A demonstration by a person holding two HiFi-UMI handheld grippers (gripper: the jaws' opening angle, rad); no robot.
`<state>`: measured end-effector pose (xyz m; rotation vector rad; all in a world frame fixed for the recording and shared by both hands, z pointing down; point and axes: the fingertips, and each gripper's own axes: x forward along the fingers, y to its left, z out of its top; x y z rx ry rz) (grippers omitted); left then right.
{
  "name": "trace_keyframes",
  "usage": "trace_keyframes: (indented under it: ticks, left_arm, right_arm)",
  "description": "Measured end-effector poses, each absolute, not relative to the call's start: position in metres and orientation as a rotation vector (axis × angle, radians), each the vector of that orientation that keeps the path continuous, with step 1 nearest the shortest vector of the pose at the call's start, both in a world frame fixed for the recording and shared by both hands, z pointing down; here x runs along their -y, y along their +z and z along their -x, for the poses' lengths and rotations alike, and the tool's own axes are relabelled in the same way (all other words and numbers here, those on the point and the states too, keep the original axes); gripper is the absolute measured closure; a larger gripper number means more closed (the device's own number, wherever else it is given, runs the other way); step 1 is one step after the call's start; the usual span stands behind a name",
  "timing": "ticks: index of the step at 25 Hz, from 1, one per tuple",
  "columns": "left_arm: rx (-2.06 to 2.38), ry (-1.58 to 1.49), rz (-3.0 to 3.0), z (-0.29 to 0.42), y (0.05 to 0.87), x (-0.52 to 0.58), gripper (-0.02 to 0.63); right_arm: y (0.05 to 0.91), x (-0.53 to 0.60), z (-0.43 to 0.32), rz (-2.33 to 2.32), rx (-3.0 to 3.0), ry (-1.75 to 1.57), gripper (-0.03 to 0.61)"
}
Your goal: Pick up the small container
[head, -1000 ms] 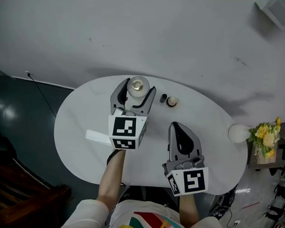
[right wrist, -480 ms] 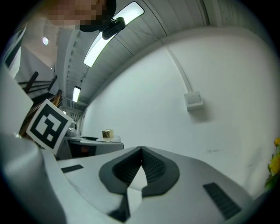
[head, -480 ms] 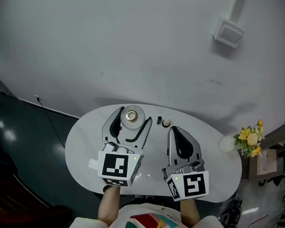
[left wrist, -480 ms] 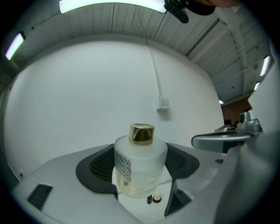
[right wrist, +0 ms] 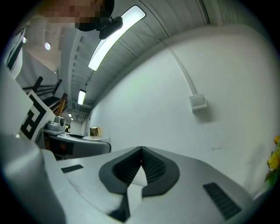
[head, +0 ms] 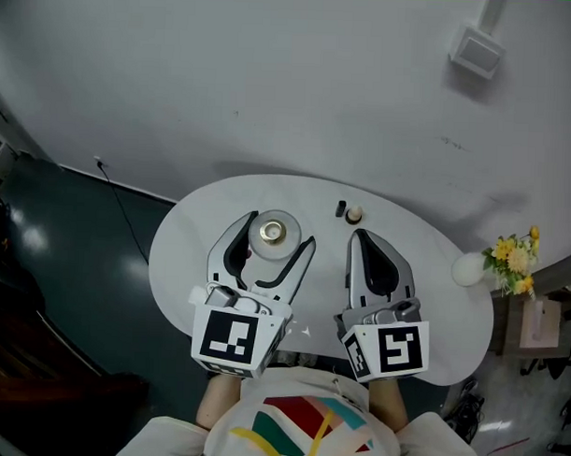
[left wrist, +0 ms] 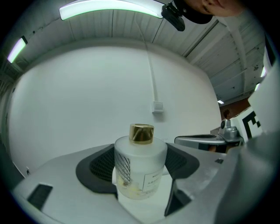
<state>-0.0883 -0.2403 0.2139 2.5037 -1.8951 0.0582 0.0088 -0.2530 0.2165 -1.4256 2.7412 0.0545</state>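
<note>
The small container is a frosted white bottle [head: 272,236] with a gold cap [left wrist: 141,133]. My left gripper [head: 279,229] is shut on it, its dark pads pressing on both sides of the bottle's body [left wrist: 139,173]. Seen from the head, bottle and gripper hang over the near left part of the white oval table [head: 187,242]. The left gripper view has only the white wall behind the bottle, so it seems to be held off the table. My right gripper [head: 360,234] is beside it to the right, shut with nothing between its pads [right wrist: 141,152].
A small dark object [head: 340,209] and a small round cap-like thing [head: 354,214] lie at the table's far edge. A white ball [head: 469,269] and yellow flowers [head: 512,259] stand at the right end. A wall box [head: 476,53] and a cable [head: 127,217] are beyond.
My left gripper has drawn back toward the person with the bottle in it, away from the two small things at the far edge. The right gripper stays shut beside it.
</note>
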Motion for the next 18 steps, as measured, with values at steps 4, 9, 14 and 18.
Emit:
trace_keyframes:
  ticks: [4,9,14,18]
  left_arm:
    - [1.894,0.023,-2.477,0.091,0.223,0.229,0.264]
    - [1.936,0.059,-2.434,0.1,0.229,0.223,0.264]
    - [1.956,0.05,-2.43,0.102,0.225,0.22,0.264]
    - [1.968,0.011,-2.459,0.099,0.216,0.214,0.264]
  right_arm:
    - [0.224,0.241,-0.003,1.395,-2.768,0.037,0.568]
    - [0.227,0.233,-0.001,1.406,-2.795,0.074,0.568]
    - [0.228,0.23,-0.007,1.425,-2.794,0.079,0.568]
    - [0.23,0.225,-0.011,1.437,-2.795,0.08,0.568]
